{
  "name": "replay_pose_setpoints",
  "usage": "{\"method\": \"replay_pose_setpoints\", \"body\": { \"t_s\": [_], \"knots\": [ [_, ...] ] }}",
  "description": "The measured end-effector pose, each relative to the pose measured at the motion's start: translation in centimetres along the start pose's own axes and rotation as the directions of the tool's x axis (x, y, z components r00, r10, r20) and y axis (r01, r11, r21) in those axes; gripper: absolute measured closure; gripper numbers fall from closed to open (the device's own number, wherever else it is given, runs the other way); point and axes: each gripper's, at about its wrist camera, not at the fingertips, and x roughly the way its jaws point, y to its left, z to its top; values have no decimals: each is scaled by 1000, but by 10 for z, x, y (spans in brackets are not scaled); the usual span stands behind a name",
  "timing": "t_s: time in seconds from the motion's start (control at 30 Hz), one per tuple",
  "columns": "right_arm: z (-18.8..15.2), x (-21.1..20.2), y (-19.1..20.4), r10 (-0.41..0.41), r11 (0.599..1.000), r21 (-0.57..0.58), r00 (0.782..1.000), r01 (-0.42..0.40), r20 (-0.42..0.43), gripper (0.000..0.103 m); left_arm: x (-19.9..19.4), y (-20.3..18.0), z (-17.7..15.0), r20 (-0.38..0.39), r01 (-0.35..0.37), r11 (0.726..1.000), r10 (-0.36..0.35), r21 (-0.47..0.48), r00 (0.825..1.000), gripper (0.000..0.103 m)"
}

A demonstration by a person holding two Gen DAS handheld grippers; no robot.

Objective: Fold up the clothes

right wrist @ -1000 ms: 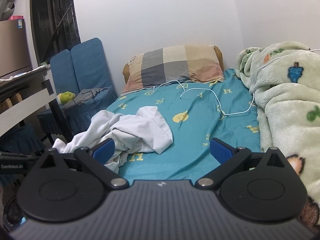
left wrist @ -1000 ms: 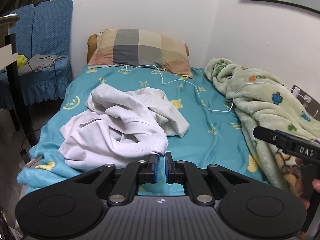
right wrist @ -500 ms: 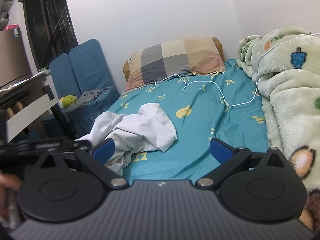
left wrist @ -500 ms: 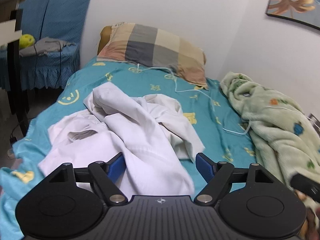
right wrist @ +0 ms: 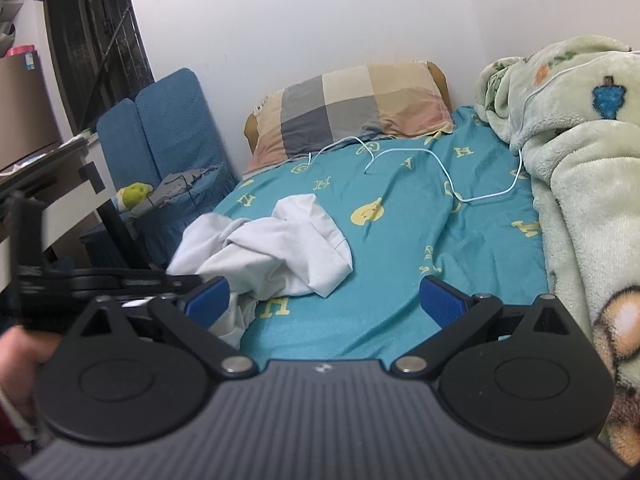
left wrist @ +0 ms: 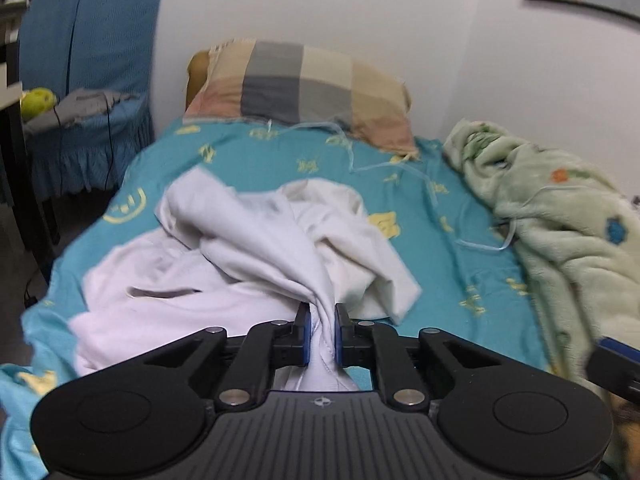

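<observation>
White walls close in a bedroom where one bed point(left wrist: 248, 160) with a teal sheet fills the middle of both views. At its head, in the upper centre of the frame, lies one checked pillow point(left wrist: 304, 88). One pale green fleece blanket point(left wrist: 560, 216) is heaped along the right side, and one thin white cable point(right wrist: 432, 160) snakes across the sheet from the pillow toward the blanket. At the upper left stand two blue-covered chair backs point(left wrist: 84, 32), with one grey cloth point(left wrist: 80, 106) and one yellow-green toy point(left wrist: 38, 100) on the seat.

One crumpled white garment point(left wrist: 240, 256) lies on the sheet at centre left of the left wrist view, rising into a twisted fold. The left gripper point(left wrist: 322, 334), at lower centre, is clenched on that fold, the fabric bunched between its two blue pads point(left wrist: 304, 332).

In the right wrist view the garment sits left of centre. The right gripper point(right wrist: 324, 300) hangs above the sheet at lower centre, its jaws spread wide and holding nothing.
</observation>
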Motion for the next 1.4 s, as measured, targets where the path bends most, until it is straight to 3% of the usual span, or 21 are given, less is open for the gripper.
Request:
{"method": "replay_pose_setpoints", "body": {
  "t_s": [0.2, 0.33, 0.43, 0.53, 0.7, 0.77, 0.83, 0.93, 1.03, 1.23, 1.4],
  "knots": [
    [1, -10, 2, -6, 1000, -16, 1000, 6, 25, 0, -94, -17, -3, 46, 90, 995, -92, 47, 995, 93],
    [3, -19, 4, 0, 1000, -19, 999, 0, 34, 0, -140, -29, -28, -11, 160, 986, -160, 39, 987, 93],
    [5, -26, 7, 8, 1000, -18, 999, -8, 42, 0, -149, -36, -59, -112, 189, 981, -184, 38, 977, 93],
    [4, -31, 10, 28, 999, -21, 999, -27, 44, 0, -144, -39, -85, -182, 174, 984, -164, 40, 970, 93],
    [1, -32, 12, 50, 999, -15, 999, -50, 10, 0, -134, -34, -90, -203, 181, 983, -179, -10, 963, 90],
    [-1, -30, 12, 58, 998, -6, 998, -58, -8, 0, -134, -32, -88, -203, 182, 983, -181, -14, 962, 82],
    [-2, -27, 12, 63, 998, 9, 998, -63, -23, 0, -136, -30, -86, -201, 165, 986, -166, -24, 965, 59],
    [-3, -24, 11, 72, 997, 31, 997, -71, -42, 0, -136, -24, -81, -192, 131, 990, -138, -51, 972, 40],
    [-4, -22, 11, 83, 996, 45, 995, -81, -51, 0, -131, -14, -73, -178, 94, 990, -112, -107, 978, 28],
    [-6, -16, 8, 122, 990, 89, 988, -113, -93, 0, -104, 6, -51, -160, -20, 977, -14, -210, 987, 23],
    [-11, -8, -3, 162, 975, 175, 978, -139, -129, 0, -94, 21, -43, -125, -79, 940, 39, -331, 991, 23]
  ]
}}
